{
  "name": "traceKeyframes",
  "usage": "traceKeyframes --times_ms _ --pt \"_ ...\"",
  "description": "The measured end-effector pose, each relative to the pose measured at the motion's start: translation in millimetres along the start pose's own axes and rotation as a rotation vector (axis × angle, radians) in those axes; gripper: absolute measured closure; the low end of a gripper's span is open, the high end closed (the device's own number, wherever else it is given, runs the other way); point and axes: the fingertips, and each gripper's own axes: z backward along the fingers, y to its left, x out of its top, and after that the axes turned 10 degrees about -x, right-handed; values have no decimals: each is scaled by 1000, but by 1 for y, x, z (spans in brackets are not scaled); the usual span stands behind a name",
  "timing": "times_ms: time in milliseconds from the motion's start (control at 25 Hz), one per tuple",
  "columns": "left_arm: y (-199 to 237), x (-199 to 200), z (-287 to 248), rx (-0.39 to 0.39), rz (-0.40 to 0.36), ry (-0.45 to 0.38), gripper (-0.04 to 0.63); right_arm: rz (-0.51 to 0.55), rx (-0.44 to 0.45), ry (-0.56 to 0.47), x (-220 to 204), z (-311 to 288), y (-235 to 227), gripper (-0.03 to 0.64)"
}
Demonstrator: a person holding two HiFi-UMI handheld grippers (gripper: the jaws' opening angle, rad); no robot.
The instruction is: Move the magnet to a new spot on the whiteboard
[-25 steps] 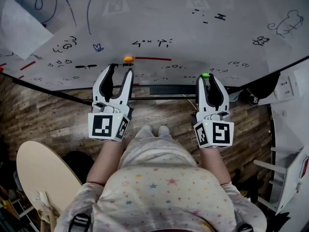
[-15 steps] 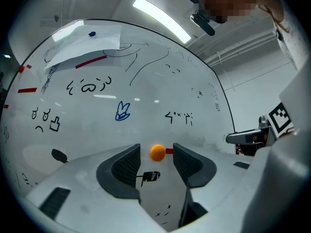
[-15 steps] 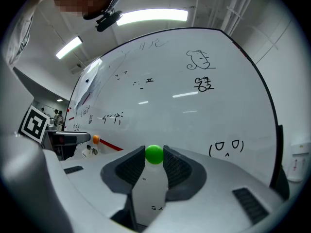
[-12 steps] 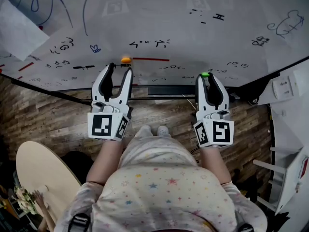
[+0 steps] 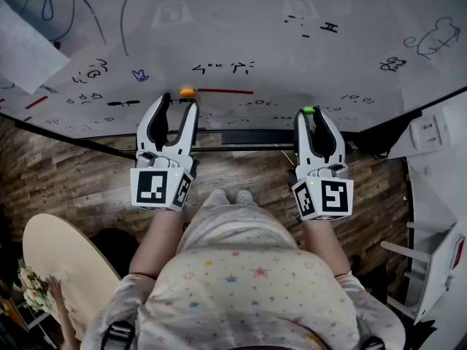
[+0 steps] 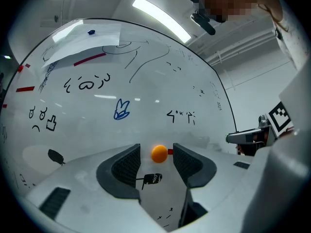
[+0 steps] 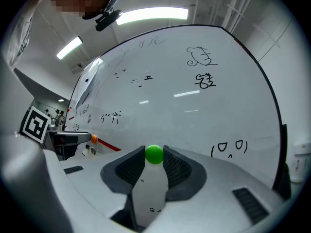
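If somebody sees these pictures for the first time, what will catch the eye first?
First, the bright green magnet, pinched at the tips of the right claw near the lower edge of the whiteboard. Next, the orange magnet on the board, just ahead of the left claw, whose jaws stand apart and do not touch it. Black and blue scribbles cover the board around both.

On the scribbled whiteboard (image 6: 146,81), an orange magnet (image 6: 159,153) between the wide-apart jaws of the left hand-held gripper (image 6: 156,150)
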Motion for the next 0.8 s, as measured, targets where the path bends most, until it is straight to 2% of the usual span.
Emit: traceKeyframes --times_ms 800 --pt "2 -2 -7 32 -18 0 408 -20 11 32 -13 -23 -6 502"
